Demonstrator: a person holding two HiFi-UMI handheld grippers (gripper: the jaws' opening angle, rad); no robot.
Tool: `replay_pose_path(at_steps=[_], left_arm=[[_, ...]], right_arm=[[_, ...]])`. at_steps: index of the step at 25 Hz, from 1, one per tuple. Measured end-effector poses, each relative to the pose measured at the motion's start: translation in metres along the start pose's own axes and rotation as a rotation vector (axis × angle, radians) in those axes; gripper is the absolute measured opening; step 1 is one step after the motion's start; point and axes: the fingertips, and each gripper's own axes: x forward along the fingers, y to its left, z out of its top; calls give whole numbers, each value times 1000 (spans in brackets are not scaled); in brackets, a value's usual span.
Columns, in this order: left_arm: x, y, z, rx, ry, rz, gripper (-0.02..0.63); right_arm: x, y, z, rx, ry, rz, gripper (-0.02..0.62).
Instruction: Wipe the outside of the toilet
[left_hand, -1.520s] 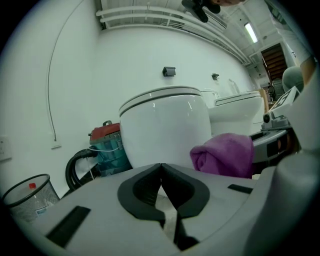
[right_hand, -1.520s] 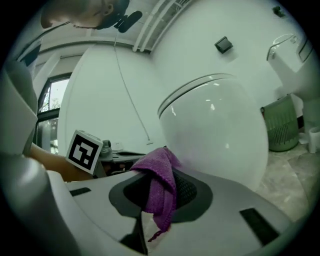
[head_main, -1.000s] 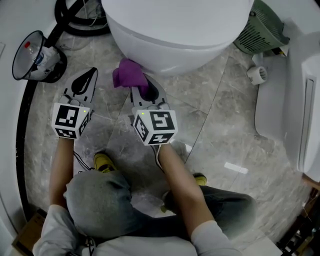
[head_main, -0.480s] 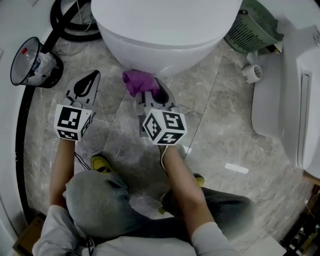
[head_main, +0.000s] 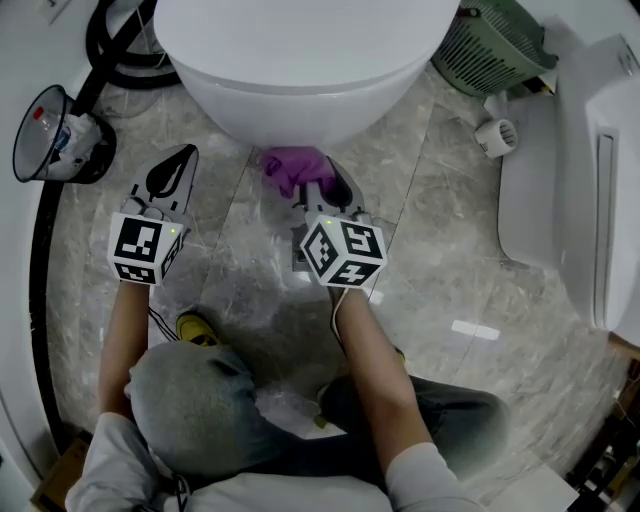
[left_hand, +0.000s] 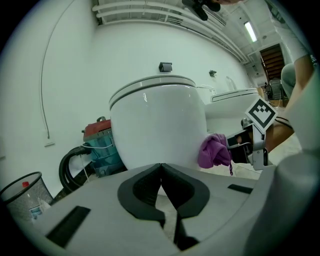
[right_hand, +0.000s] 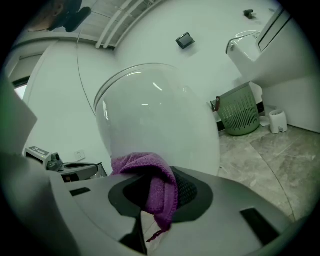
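Note:
A white toilet (head_main: 300, 60) fills the top of the head view, its bowl seen from the front and low in both gripper views (left_hand: 157, 125) (right_hand: 155, 120). My right gripper (head_main: 313, 178) is shut on a purple cloth (head_main: 293, 166), pressed against the lower front of the bowl. The cloth (right_hand: 152, 177) drapes over the jaws in the right gripper view and shows at the bowl's right side (left_hand: 214, 151) in the left gripper view. My left gripper (head_main: 170, 172) hangs over the floor left of the bowl, shut and holding nothing; its jaw tips meet (left_hand: 161, 167).
A wire waste bin (head_main: 50, 135) and a black hose (head_main: 115, 45) lie at the left, with a vacuum cleaner (left_hand: 102, 145) behind. A green basket (head_main: 495, 45), a paper roll (head_main: 497, 135) and a white fixture (head_main: 575, 180) stand at the right. The floor is grey marble tile (head_main: 440, 240).
My right gripper has slid rightward along the bowl's lower front with the purple cloth. The left gripper has stayed about where it was.

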Motion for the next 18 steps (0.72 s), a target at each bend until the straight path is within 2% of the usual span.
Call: replay_pose_path(at_steps=[5,10,12,14,15,18], left_arm=[[2,-4,-1,3,9,-4,17],[6,-5,3,10,7,0,17],[7,-5,2,13,11,-1,17],[8,-7,1,14,19,-3,17],[9,-8,0,14,23,-5,17],[10,-8,-1,12,38,-4,17]], right_arm=[[-6,-43,2,125,-17,-161,95],[-13,-76,7,145,-32,-257,95],[-25,-94,17,156,-87,-340,94],[-42,-111,39,138,-186,-435,94],[-47,-116,49,139,-226,-456,93],[-49,-119,69,164,-268,-442,92]])
